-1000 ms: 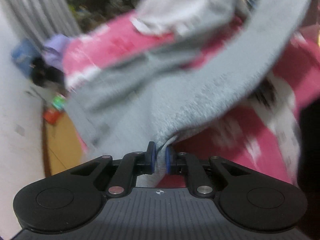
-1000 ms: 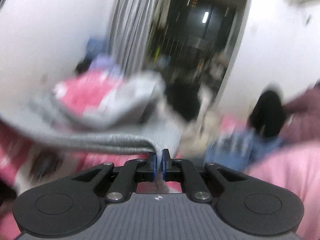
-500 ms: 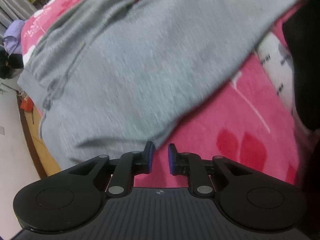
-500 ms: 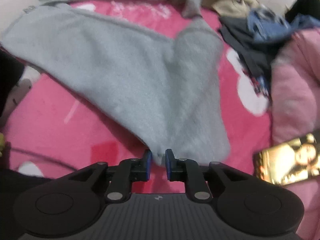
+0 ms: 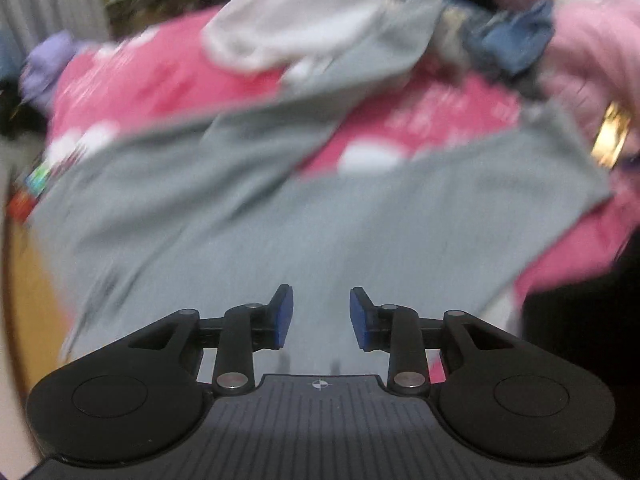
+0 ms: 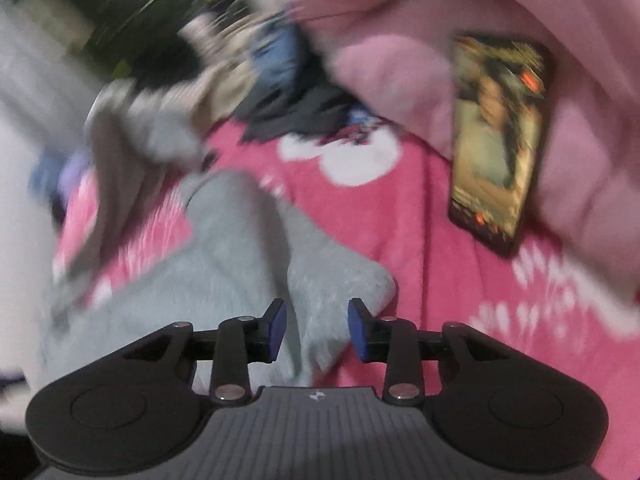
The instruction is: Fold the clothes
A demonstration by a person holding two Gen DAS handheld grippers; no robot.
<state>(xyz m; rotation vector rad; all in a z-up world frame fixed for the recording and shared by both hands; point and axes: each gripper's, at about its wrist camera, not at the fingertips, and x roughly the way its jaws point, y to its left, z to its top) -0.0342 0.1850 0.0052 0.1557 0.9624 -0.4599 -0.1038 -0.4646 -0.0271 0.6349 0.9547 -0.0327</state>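
Left wrist view
Left gripper [image 5: 320,316]: one; its two blue pads [image 5: 282,316] are spread wide apart with nothing between them.
Grey garment [image 5: 304,216]: one, lying spread on the pink blanket [image 5: 160,80] just ahead of the fingertips; two long parts run away toward the far side.
White garment [image 5: 288,28]: one, bunched at the far end of the grey garment.
Blue cloth [image 5: 516,40]: one crumpled piece, far right, beside a pale pink quilt [image 5: 588,48].
Sharpness: blurred throughout, so edges are uncertain.

Right wrist view
Right gripper [image 6: 316,330]: one; jaws wide open and holding nothing, with a corner of the grey garment [image 6: 224,272] lying just beyond the pads.
Pink blanket [image 6: 432,264]: one, with white patches, under the garment.
Phone [image 6: 500,140]: one, screen lit, lying on the blanket to the right, against the pale pink quilt [image 6: 400,60].
Clothes pile [image 6: 280,88]: dark, blue and beige pieces heaped at the far side; the count cannot be told in the blur.
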